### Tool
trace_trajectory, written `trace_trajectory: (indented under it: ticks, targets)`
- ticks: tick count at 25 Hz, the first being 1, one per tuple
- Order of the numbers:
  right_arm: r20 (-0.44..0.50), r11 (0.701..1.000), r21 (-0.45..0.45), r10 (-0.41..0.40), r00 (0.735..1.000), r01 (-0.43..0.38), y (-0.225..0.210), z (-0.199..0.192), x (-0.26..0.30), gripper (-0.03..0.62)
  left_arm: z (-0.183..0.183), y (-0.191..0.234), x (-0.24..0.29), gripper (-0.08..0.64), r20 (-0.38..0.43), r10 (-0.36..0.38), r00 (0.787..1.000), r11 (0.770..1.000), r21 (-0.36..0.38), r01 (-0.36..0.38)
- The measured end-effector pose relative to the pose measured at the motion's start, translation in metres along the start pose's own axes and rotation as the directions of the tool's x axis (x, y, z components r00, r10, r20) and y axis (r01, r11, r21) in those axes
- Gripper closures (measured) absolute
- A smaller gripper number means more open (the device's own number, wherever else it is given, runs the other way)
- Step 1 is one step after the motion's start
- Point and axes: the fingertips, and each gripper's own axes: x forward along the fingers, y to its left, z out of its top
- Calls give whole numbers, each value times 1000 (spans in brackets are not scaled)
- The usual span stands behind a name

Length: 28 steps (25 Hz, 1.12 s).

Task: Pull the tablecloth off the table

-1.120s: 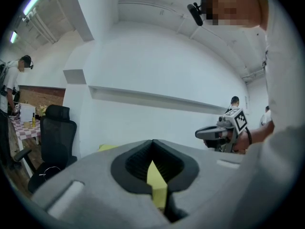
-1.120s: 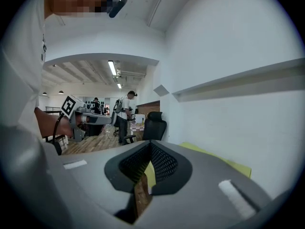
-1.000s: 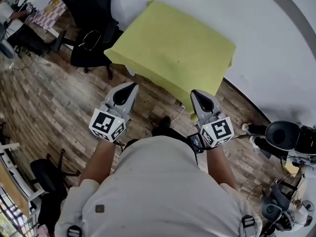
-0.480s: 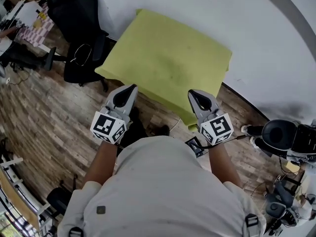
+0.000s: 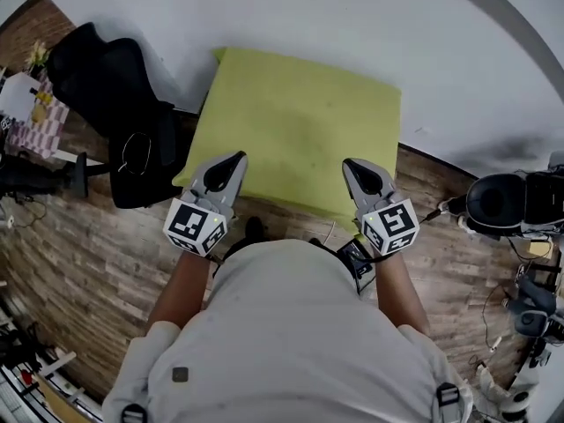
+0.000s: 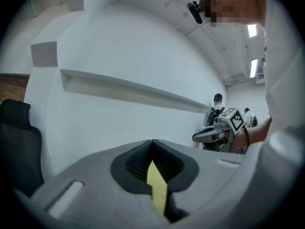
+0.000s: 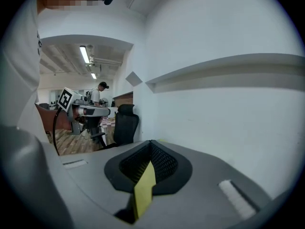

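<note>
A yellow-green tablecloth (image 5: pixel 300 126) covers a small table against the white wall, its near edge hanging down in front of me. My left gripper (image 5: pixel 231 159) is shut, its tip over the cloth's near left corner. My right gripper (image 5: pixel 352 166) is also shut and points over the near right edge. In the left gripper view the jaws (image 6: pixel 153 143) are closed, with only a yellow sliver (image 6: pixel 157 187) in the slit between them. The right gripper view shows the same closed jaws (image 7: pixel 151 144) and a yellow sliver (image 7: pixel 144 187). No cloth is visibly pinched.
A black office chair (image 5: pixel 115 104) stands close to the table's left side. Dark equipment and cables (image 5: pixel 511 205) sit on the wooden floor at the right. A checkered table (image 5: pixel 31 126) is far left. People stand in the background (image 6: pixel 217 109).
The person has walked up to the table. Both shut grippers have gone from over the bare floor to the cloth's near edge, and the chair now lies further left.
</note>
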Motion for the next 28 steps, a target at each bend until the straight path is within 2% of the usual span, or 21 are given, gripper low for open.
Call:
trace_trajectory:
  ticks: [6, 12, 17, 21, 25, 28]
  targets:
    - [-37, 991, 47, -127, 991, 128, 11, -1, 25, 581, -5, 45, 8, 557, -43, -131, 990, 991, 1, 131]
    - [-119, 974, 80, -203, 972, 213, 6, -30, 32, 578, -27, 65, 23, 555, -110, -223, 969, 975, -9, 223]
    - [-189, 959, 133, -225, 956, 252, -15, -64, 37, 561, -56, 75, 45, 555, -191, -230, 954, 973, -23, 230]
    - [-249, 955, 149, -213, 945, 255, -34, -96, 45, 545, -86, 77, 66, 534, -277, -230, 933, 973, -48, 226]
    - [-318, 944, 195, -197, 927, 267, -54, -138, 58, 500, -124, 90, 84, 507, -358, -201, 912, 980, -73, 187]
    - [-389, 945, 188, -180, 903, 269, -69, -177, 62, 477, -159, 99, 97, 482, -427, -180, 886, 983, -106, 149]
